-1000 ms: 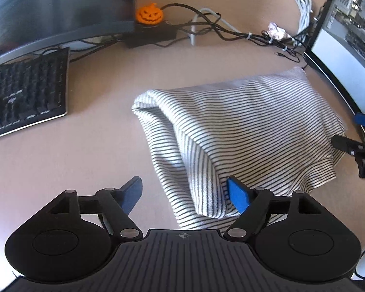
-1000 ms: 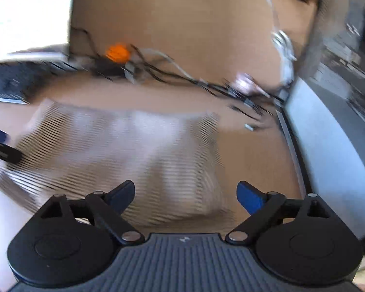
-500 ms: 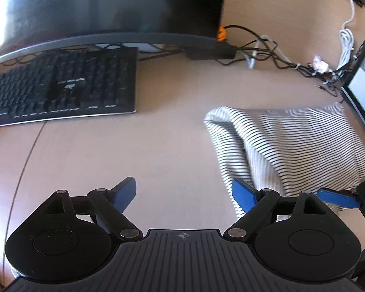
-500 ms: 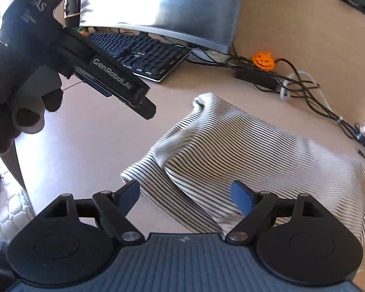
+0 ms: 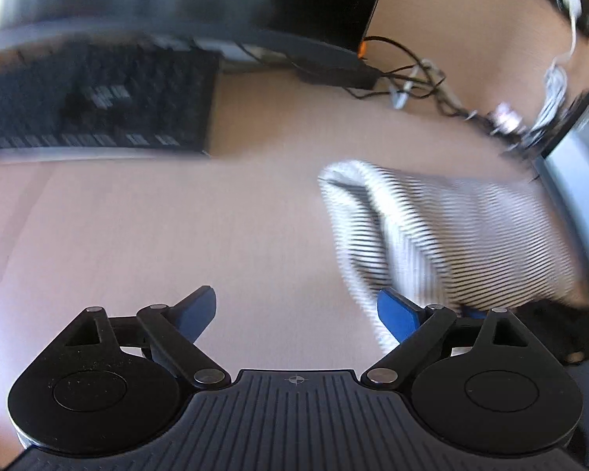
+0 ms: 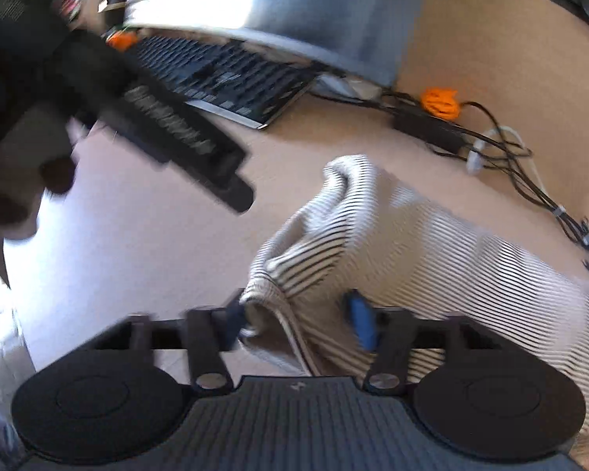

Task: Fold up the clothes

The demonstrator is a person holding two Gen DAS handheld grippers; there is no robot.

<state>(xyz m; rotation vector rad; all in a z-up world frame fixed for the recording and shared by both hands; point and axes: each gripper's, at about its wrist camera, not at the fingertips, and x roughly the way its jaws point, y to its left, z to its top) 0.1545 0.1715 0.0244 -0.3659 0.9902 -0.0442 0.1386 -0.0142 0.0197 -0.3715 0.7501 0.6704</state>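
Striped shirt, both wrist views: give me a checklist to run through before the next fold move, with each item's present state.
1. Striped shirt lies on the desk: ok.
2. Right gripper has cloth between its jaws: ok.
3. Right jaws firmly closed on the cloth: cannot tell, blurred.
4. Left gripper empty, jaws apart: ok.
5. Left gripper over the shirt: not ok, mostly over bare desk beside it.
6. Keyboard and cables apart from the shirt: ok.

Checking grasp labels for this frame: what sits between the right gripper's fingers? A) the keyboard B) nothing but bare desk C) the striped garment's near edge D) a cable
C: in the right wrist view the right gripper straddles the near edge of the striped garment, its blue fingers on either side of the bunched fabric.
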